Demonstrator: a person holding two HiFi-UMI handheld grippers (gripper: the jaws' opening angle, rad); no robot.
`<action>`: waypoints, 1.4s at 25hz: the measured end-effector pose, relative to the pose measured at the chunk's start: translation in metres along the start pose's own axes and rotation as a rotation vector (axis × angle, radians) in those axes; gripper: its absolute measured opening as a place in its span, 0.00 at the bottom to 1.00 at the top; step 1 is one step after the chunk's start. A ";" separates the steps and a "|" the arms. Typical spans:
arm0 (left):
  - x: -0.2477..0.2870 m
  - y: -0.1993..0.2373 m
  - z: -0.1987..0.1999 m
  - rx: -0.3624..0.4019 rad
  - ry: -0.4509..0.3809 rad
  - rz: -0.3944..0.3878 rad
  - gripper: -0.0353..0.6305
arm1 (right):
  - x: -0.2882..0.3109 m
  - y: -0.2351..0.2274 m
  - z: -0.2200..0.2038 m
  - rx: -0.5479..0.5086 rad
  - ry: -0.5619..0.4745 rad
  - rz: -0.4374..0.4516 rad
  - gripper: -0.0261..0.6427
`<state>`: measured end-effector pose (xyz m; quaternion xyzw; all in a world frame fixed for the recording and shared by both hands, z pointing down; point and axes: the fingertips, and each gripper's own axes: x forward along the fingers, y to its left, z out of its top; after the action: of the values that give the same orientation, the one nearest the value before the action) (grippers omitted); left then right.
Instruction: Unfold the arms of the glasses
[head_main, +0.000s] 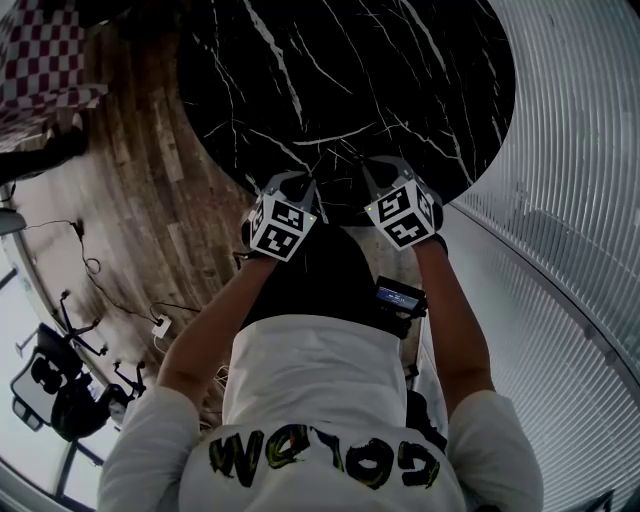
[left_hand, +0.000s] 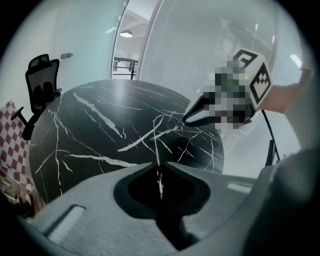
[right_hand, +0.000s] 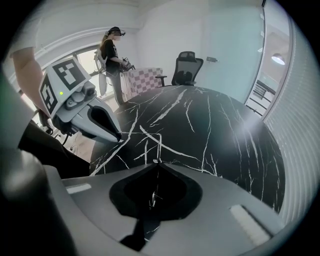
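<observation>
We see the left claw (left_hand: 160, 164) with its jaws all but together on a thin wire part of the glasses (left_hand: 160, 182), and the right claw (right_hand: 156, 161) pinched likewise on a fine strand of the same frame. Both claws tilt steeply down, their tips near each other. The glasses hang between the two claws just above the near edge of the round black marble worktop (head_main: 350, 60) (they are so thin that, in the head view, we cannot make them out among the white veins).
</observation>
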<state>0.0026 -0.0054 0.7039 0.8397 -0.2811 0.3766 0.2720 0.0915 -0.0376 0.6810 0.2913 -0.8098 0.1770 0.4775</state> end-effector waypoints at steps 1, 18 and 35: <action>-0.001 -0.001 0.003 0.025 -0.005 0.005 0.11 | 0.000 0.000 0.000 0.002 0.001 -0.003 0.05; 0.022 -0.025 0.057 0.786 0.049 0.078 0.18 | 0.001 0.000 0.004 0.019 -0.001 -0.008 0.05; 0.044 -0.022 0.055 1.096 0.133 0.110 0.08 | 0.003 -0.008 0.003 0.050 -0.012 -0.006 0.05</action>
<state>0.0684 -0.0385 0.7016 0.8170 -0.0695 0.5335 -0.2075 0.0935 -0.0466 0.6827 0.3068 -0.8071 0.1941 0.4656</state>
